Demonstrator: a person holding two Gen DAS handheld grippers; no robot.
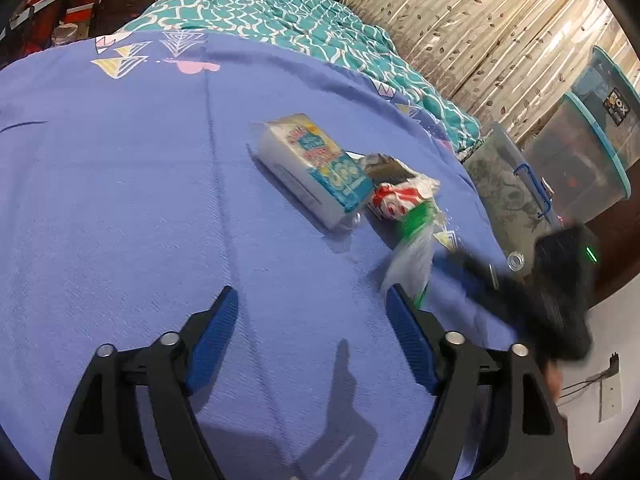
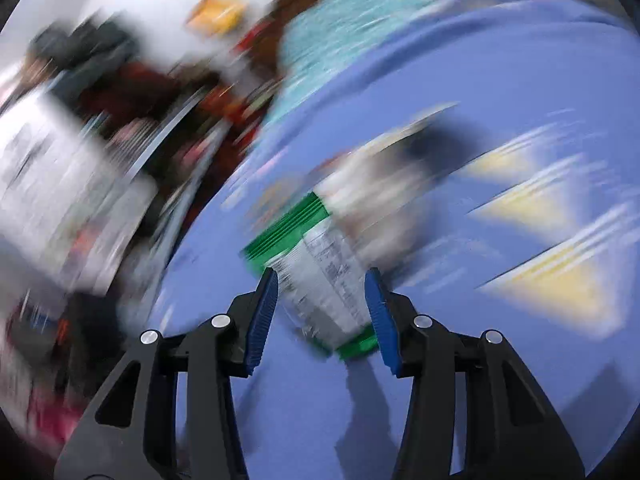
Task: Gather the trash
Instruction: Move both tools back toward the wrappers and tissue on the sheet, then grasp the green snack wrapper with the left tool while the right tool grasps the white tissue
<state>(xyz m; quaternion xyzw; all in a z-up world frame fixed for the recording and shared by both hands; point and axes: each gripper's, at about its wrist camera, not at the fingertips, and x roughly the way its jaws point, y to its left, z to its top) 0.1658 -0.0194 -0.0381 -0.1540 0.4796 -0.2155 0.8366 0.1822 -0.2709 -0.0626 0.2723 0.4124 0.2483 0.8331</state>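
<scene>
A green and white wrapper (image 1: 416,240) (image 2: 316,276) lies flat on the blue bedsheet (image 1: 120,200). My right gripper (image 2: 322,274) straddles it with jaws apart, a blue pad beside each edge, and the wrapper looks uncrumpled. That view is badly blurred. In the left wrist view the right gripper's black body (image 1: 560,300) is a blur at the bed's right edge. Just beyond the wrapper sit a red and white wrapper (image 1: 396,196) and a white and blue tissue pack (image 1: 316,172). My left gripper (image 1: 311,292) hangs open over bare sheet, nothing between its fingers.
A teal patterned blanket (image 1: 280,8) is bunched at the far end of the bed. Right of the bed stand clear storage boxes with teal lids (image 1: 592,152) before a leaf-print curtain (image 1: 480,32). A clear bottle mouth (image 1: 516,260) shows below the bed edge.
</scene>
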